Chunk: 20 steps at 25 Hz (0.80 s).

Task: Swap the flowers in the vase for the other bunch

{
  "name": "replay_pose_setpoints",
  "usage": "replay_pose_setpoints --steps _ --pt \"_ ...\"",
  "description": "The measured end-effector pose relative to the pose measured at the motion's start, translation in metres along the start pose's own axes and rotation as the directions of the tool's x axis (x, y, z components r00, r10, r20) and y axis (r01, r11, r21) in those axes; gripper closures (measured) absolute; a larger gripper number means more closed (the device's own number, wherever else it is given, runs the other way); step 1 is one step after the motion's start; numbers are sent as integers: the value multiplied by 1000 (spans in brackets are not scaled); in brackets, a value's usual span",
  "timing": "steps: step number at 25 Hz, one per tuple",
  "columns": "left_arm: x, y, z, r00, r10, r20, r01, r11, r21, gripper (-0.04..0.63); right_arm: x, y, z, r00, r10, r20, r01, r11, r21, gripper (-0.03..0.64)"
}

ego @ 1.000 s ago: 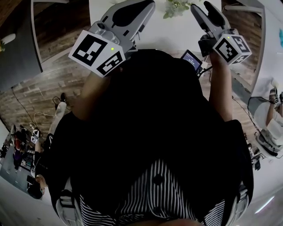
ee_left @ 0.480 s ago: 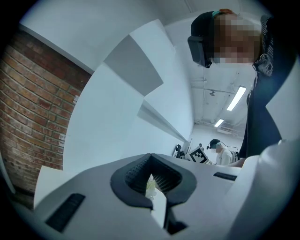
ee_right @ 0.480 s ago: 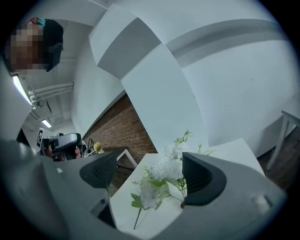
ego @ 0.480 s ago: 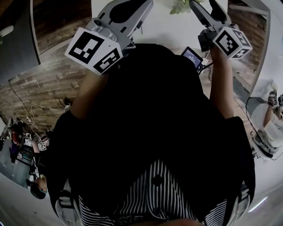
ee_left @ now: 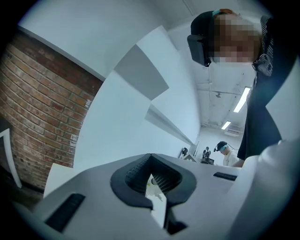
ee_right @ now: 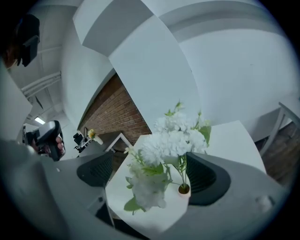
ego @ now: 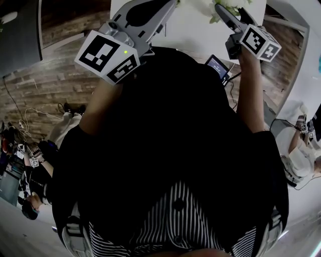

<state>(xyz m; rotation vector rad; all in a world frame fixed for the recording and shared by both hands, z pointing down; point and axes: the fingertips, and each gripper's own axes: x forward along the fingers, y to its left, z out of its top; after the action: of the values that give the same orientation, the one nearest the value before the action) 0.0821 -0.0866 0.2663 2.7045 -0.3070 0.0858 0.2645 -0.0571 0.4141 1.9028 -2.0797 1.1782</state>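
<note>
Flowers (ego: 235, 4) clipped at head view's far table (ego: 195, 30) edge, vase (ee_right: 183, 189) only in right gripper view, between jaws of right claw (ee_right: 150, 174), just opened wide, untouched, left claw (ee_left: 152, 180) closed, empty.

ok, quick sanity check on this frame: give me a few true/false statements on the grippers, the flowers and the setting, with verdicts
1. The right gripper has its jaws wide apart. True. They have just been opening. The flowers show in the gap ahead, and the pads press on nothing.
2. The flowers are red. False: they are white.
3. The left gripper gapes wide. False: its jaws are drawn together, with only a sliver between them.
4. The table is white. True.
5. A brick wall stands beyond the table. True.
</note>
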Motion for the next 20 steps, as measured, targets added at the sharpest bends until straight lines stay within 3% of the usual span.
replay_pose_setpoints --steps 7,17,20 --pt "-17 17 -2 998 53 16 -53 998 -15 589 27 -21 -25 989 -99 -111 98 995 -18 149" --pt "-25 20 0 996 75 44 -74 997 -30 589 27 -36 -27 977 -167 -135 159 985 -66 438" --pt "-25 19 0 996 77 42 -75 997 -26 589 22 -38 -25 975 -189 -114 181 981 -72 497"
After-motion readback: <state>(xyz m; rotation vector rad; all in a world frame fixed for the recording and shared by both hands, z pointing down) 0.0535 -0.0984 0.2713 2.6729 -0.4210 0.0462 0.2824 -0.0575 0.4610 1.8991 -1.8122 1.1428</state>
